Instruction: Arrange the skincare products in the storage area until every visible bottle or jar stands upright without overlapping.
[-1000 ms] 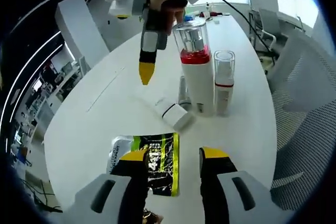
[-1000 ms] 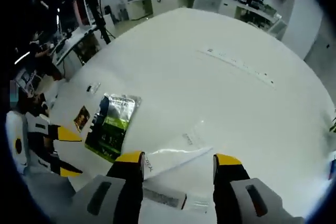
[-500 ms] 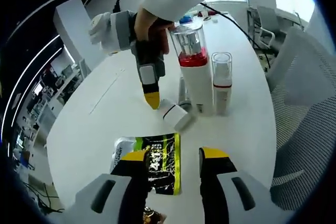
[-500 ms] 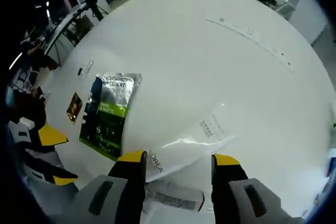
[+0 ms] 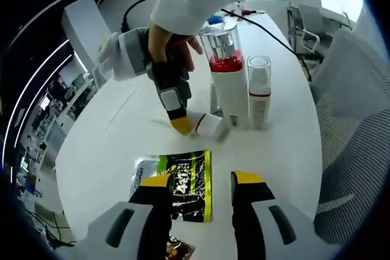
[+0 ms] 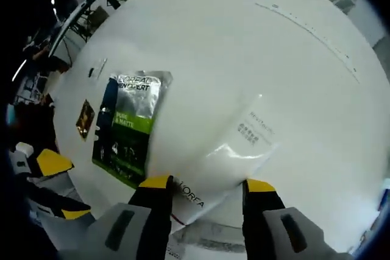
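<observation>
A white tube (image 6: 228, 150) lies flat on the white table (image 6: 201, 41), its cap end between the jaws of my right gripper (image 6: 206, 184). The jaws stand open on either side of it. In the left gripper view the right gripper (image 5: 181, 125), held by a hand, points down at that tube (image 5: 209, 125). A tall white bottle with a red band (image 5: 228, 83) and a smaller clear-capped bottle (image 5: 259, 95) stand upright right behind it. My left gripper (image 5: 202, 179) hovers open above a green and black sachet (image 5: 178, 178).
The sachet (image 6: 127, 125) lies flat left of the tube, with a small dark card (image 6: 85, 119) beside it. The left gripper (image 6: 60, 188) shows at the left edge. A mesh chair (image 5: 353, 108) stands past the table's right side. Cables lie at the far end.
The right gripper has come down and forward, so the lying tube now sits between its jaws. The left gripper has barely shifted.
</observation>
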A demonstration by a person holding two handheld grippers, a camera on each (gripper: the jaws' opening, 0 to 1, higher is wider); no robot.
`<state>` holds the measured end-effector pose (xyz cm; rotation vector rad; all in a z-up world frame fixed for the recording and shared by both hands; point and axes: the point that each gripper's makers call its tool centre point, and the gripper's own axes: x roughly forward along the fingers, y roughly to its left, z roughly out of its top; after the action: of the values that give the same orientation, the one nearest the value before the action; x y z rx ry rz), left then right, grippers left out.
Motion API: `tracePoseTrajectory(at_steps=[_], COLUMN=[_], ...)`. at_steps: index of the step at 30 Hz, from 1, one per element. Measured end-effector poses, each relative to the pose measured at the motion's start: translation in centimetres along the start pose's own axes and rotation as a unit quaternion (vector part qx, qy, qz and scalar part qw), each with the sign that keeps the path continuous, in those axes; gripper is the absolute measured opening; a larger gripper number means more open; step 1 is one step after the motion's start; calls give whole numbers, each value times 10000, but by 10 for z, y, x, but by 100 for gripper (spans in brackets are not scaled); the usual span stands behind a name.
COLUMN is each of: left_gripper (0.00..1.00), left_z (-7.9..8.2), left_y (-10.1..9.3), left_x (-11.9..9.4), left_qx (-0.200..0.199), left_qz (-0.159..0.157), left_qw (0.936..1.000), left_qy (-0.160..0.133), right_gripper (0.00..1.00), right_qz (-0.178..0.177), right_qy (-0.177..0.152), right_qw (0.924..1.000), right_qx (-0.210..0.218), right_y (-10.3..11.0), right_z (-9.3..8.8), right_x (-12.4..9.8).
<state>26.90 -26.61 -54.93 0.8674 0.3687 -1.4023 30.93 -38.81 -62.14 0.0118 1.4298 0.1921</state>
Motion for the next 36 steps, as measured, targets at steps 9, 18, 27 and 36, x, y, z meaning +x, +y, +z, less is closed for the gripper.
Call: tracePoseTrajectory(at_steps=[9,18,27,36], left_gripper=[38,38,38,38], left_z=[0,-1,-3,-5], left_y=[-1,-6,-5,-10], left_x=[0,1,0,2], left_qx=[9,-5,-42,-4], left_qz=[-32,-103,-120,-202], left_qw=[10000,9999,9999,9998], left_qy=[13,21,49,83], right_gripper=[45,45,47,32], right_qz=[-46,-335,-212,-171], right_qy=[28,498,299,-425], right_qw=[9947,9748,9647,9697], right_qx=[-1027,-2149,-2606,-2400], right_y=[10,10,7,1], right_z=[-3,-7,-7,-2], right_x=[1,2,0,-1])
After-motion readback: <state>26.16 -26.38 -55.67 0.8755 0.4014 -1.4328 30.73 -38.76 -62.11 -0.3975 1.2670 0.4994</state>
